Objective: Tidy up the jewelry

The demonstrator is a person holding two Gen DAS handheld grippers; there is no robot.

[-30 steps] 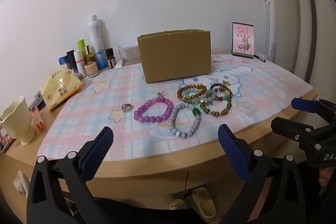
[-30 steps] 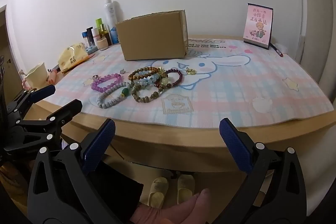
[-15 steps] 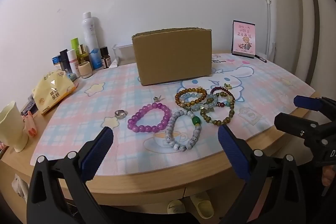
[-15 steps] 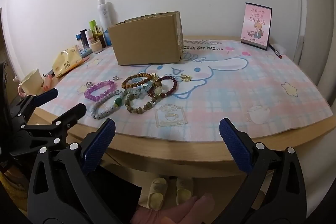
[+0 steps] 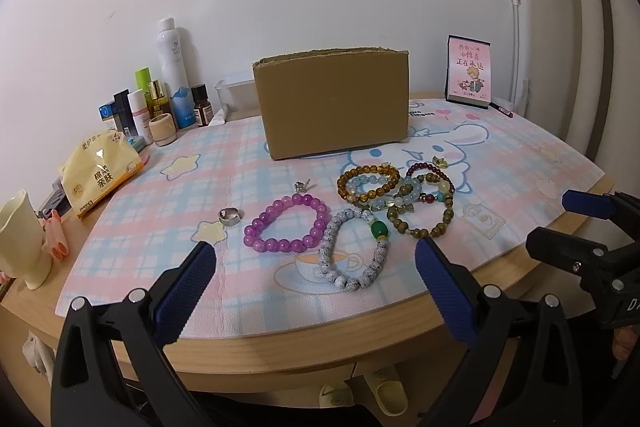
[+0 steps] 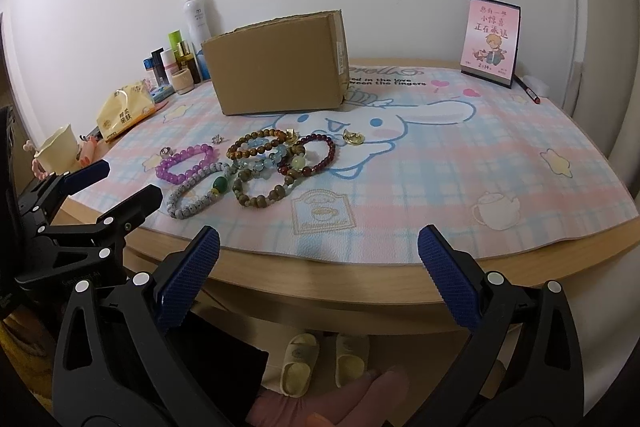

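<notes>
Both the left tongs and the right tongs are held wide apart and empty at the near edge of the desk. The beaded bracelets are clustered on the plaid mat, in front of the cardboard box.

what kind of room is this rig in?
Probably a bedroom or dressing corner at home: a wooden desk under a cartoon mat, skincare bottles along the wall, a tissue pack, and slippers underneath.
</notes>
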